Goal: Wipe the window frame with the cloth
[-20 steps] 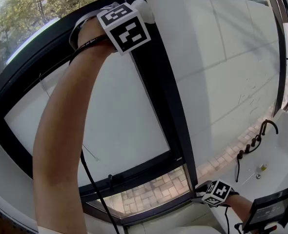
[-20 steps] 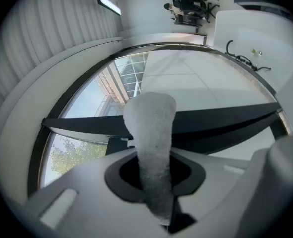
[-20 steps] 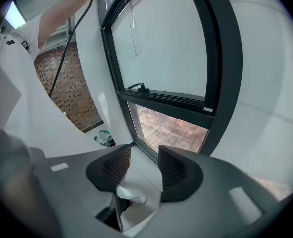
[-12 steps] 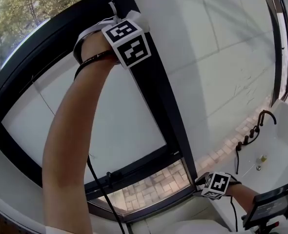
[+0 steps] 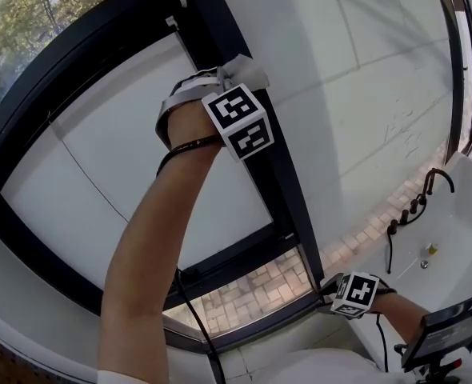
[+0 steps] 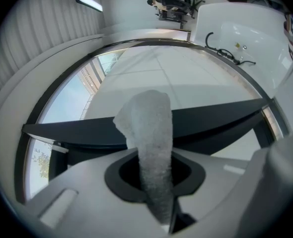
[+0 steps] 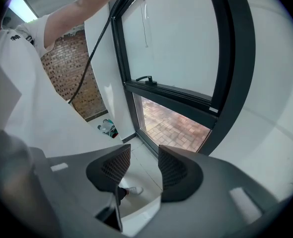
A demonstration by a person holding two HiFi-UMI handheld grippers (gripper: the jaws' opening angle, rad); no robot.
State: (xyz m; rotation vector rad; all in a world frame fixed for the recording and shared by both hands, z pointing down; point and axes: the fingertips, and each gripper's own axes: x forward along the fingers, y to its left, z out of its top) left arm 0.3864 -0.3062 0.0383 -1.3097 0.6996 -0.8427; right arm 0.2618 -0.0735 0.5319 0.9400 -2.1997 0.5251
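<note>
The left gripper (image 5: 230, 77) is raised at arm's length against the black window frame (image 5: 282, 190), on its upright bar between the frosted pane and the white wall. Its jaws are closed tight on a white cloth (image 5: 250, 71), and a bunched end of it sticks out past the tips and lies on the bar. In the left gripper view, the cloth (image 6: 147, 120) runs up from between the clamped jaws of the left gripper (image 6: 155, 170) and crosses the dark frame bar (image 6: 221, 117). A black cable (image 5: 190, 306) hangs down from that wrist.

The right gripper (image 5: 332, 296) is held low, near the bottom corner of the frame and well apart from the cloth. In its own view the right gripper (image 7: 144, 168) has its jaws a moderate way apart with nothing between them. They face the frame (image 7: 236, 58), a window handle (image 7: 145, 79) and brick paving (image 7: 174, 125) behind the lower pane. A dark faucet (image 5: 436, 184) stands on the rim of a white bathtub (image 5: 464, 242) at the right.
</note>
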